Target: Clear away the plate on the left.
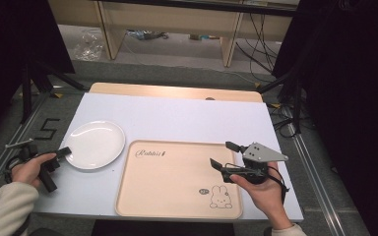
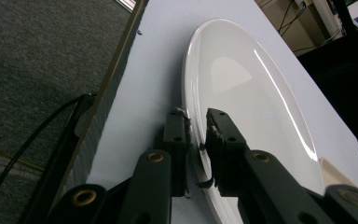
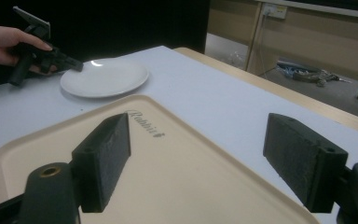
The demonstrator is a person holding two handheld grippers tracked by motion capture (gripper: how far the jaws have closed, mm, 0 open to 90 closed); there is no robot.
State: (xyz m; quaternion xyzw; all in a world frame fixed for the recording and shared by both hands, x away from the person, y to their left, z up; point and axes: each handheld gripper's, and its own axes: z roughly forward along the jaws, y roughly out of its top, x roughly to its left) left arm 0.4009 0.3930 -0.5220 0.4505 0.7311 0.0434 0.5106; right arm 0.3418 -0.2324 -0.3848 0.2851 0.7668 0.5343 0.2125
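Two grippers, one plate at the surface's left edge

One white surface (image 1: 187, 118) carries everything, a pale rectangle on a wooden top. On its near middle lies the beige rectangular plastic tray (image 1: 177, 177) printed with a rabbit and the word "Rabbit"; its long axis runs left to right across the surface, and it is bare, which suggests it waits to receive something.

Just left of the tray, close but apparently not touching it, sits the round white glazed plate (image 1: 96, 144). It lies flat, face up, near the left edge of the surface. Being round, it has no long axis of its own; from the left gripper view it reads as a long ellipse stretching away from the camera, rim (image 2: 193, 107) nearest.

The left gripper (image 1: 64, 152) comes in from the plate's left side, held low and nearly level so that its fingers (image 2: 221, 135) can straddle the rim, one above the plate and one below at the outer edge. The jaws are drawn almost together with the rim between them and appear to be pinching it, a grip that would suit lifting the plate across to the tray.

The right gripper (image 1: 224, 155) hovers over the tray's right end, pointing left toward the plate. Its fingers (image 3: 105, 161) stand wide apart and hold nothing; it looks parked, out of the path.
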